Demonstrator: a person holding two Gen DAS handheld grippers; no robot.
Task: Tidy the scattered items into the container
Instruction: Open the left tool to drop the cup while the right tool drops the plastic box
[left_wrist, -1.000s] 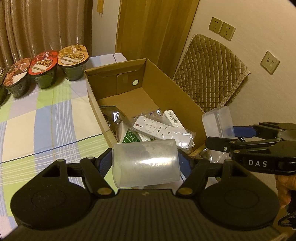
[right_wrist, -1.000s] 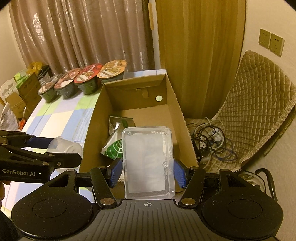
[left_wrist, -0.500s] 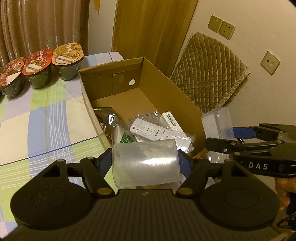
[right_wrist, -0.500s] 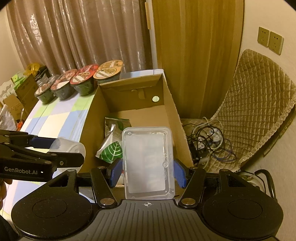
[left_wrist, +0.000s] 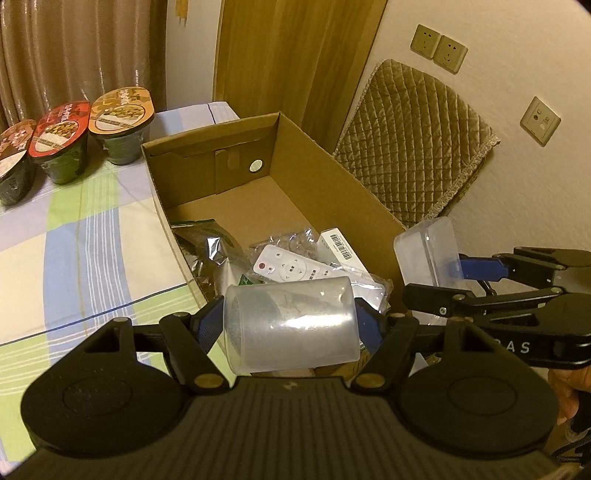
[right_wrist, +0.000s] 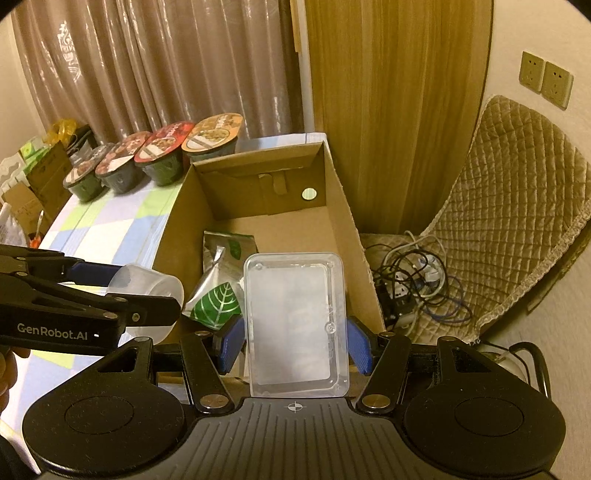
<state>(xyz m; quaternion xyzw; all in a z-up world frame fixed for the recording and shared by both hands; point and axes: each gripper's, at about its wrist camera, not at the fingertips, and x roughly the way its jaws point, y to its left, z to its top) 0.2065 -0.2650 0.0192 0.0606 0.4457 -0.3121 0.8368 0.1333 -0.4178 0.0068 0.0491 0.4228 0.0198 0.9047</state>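
Both grippers have advanced over the cardboard box (left_wrist: 332, 173) holding a remote (left_wrist: 295, 269), left gripper (left_wrist: 290, 325) pinching a plastic cup (left_wrist: 291, 325), right gripper (right_wrist: 293, 339) a clear tray (right_wrist: 293, 321).

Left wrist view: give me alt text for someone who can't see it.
The left gripper clamps a clear plastic cup sideways over the near end of an open cardboard box holding a white remote and packets. At right, the right gripper holds a clear plastic tub.

Table w/ checked cloth (left_wrist: 92, 236), blue, green & cream squares. On it: open cardboard box (left_wrist: 325, 173) along the right edge, & a row of sealed noodle bowls (right_wrist: 155, 158) at the far end, by the curtain, side by side.
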